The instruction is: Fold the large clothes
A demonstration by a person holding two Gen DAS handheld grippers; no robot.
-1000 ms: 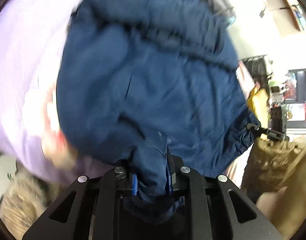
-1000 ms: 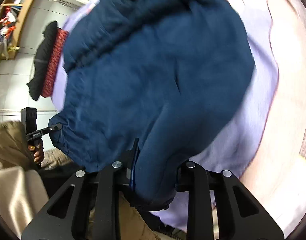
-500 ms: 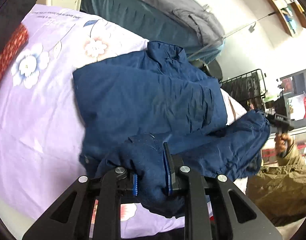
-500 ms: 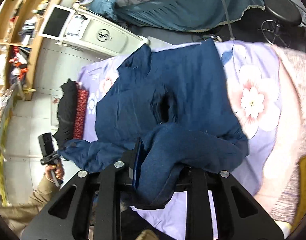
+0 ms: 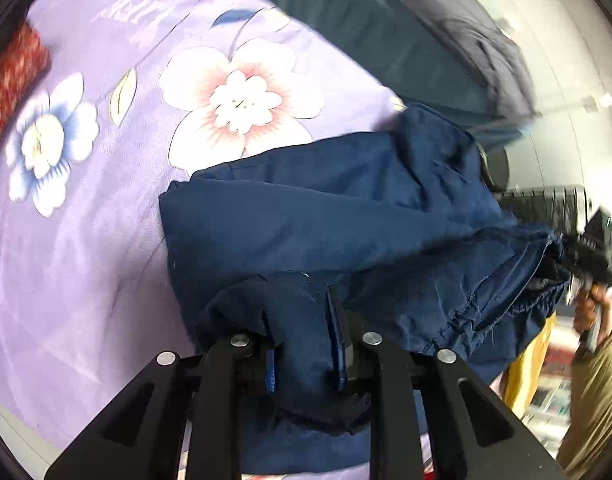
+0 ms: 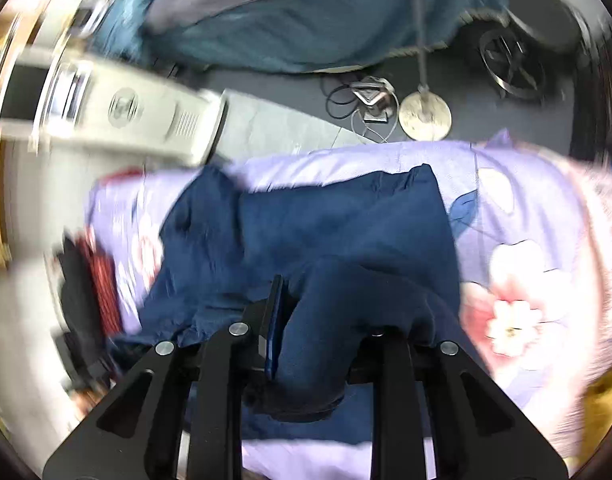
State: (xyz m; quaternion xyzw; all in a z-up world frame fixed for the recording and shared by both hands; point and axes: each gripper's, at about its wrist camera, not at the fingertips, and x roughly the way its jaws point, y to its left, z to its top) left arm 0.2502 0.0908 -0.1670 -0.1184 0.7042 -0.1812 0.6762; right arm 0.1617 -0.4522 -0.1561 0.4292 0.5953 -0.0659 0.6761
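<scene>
The big dark blue puffy jacket [image 5: 346,216] lies on the purple flowery bed sheet [image 5: 106,200]. The left gripper [image 5: 306,344] pinches one bottom corner tight, and the right gripper [image 6: 318,332] pinches the other corner tight. The thick cloth could slip out of the jaws if they pull too fast, and then the fold would flop crooked. The jacket's long side runs away from the grippers, with its collar end pointing to the far side of the bed.

A home bedroom: a bed with floral sheet [image 5: 106,208], a lamp base [image 6: 425,116] on the floor
</scene>
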